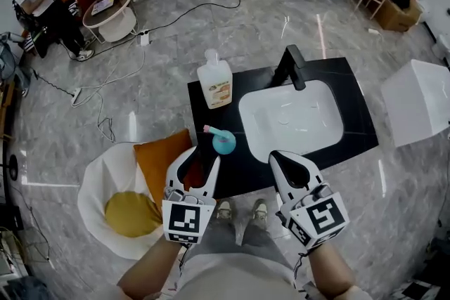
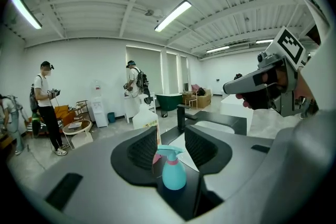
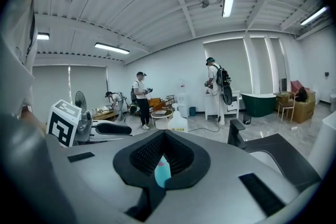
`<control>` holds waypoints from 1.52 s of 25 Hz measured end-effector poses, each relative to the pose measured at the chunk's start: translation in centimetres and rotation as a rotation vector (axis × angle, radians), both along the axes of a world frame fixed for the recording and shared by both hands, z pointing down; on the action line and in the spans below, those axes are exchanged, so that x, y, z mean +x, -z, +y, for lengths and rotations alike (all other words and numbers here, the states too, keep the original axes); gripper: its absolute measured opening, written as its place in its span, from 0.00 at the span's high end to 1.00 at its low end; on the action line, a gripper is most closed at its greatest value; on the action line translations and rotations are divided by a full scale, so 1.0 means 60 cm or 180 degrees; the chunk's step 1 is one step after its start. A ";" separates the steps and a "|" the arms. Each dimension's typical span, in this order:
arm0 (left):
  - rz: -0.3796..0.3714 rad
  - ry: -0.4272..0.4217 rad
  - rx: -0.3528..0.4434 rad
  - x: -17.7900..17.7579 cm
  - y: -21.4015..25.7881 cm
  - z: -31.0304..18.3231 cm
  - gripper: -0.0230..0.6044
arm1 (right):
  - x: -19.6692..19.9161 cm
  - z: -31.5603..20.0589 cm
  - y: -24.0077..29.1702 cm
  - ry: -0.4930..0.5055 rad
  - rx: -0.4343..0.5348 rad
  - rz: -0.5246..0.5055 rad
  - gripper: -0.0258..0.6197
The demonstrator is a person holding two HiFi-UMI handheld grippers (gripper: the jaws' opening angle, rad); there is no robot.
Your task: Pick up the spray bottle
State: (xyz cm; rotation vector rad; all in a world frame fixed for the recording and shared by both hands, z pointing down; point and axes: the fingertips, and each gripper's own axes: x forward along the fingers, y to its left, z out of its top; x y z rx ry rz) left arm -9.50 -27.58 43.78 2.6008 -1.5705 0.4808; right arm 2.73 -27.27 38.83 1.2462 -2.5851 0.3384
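Note:
A small teal spray bottle [image 1: 223, 142] with a pink collar stands upright near the front left of the black counter [image 1: 351, 91]. My left gripper [image 1: 202, 155] is open and hovers just in front of it, apart from it. In the left gripper view the spray bottle [image 2: 173, 170] shows low in the gap between the spread jaws of the left gripper [image 2: 171, 134]. My right gripper [image 1: 275, 155] is to the bottle's right, over the counter's front edge, shut on nothing. Through the right gripper [image 3: 167, 132] a sliver of the teal spray bottle [image 3: 163, 173] shows.
A white pump soap bottle [image 1: 214, 81] stands at the counter's back left. A black faucet [image 1: 292, 67] overhangs the white basin [image 1: 292, 112]. An orange cushion [image 1: 160, 161] and a white chair [image 1: 98, 183] sit left of the counter, a white box [image 1: 418, 102] right. People stand far off.

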 end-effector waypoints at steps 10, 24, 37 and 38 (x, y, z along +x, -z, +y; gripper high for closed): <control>-0.0123 0.0120 -0.0357 0.024 -0.133 -0.046 0.68 | -0.005 -0.051 -0.097 0.0152 -0.0223 0.0025 0.92; -0.0043 0.0131 -0.0628 0.060 -0.241 -0.098 0.68 | 0.009 -0.091 -0.179 0.0090 -0.0498 0.0019 0.92; 0.0000 0.0179 -0.0532 0.077 -0.249 -0.132 0.67 | 0.024 -0.077 -0.208 0.0001 -0.0645 -0.0009 0.92; 0.0035 0.0173 -0.0527 0.078 -0.248 -0.134 0.67 | 0.024 -0.075 -0.209 -0.0004 -0.0649 -0.0011 0.92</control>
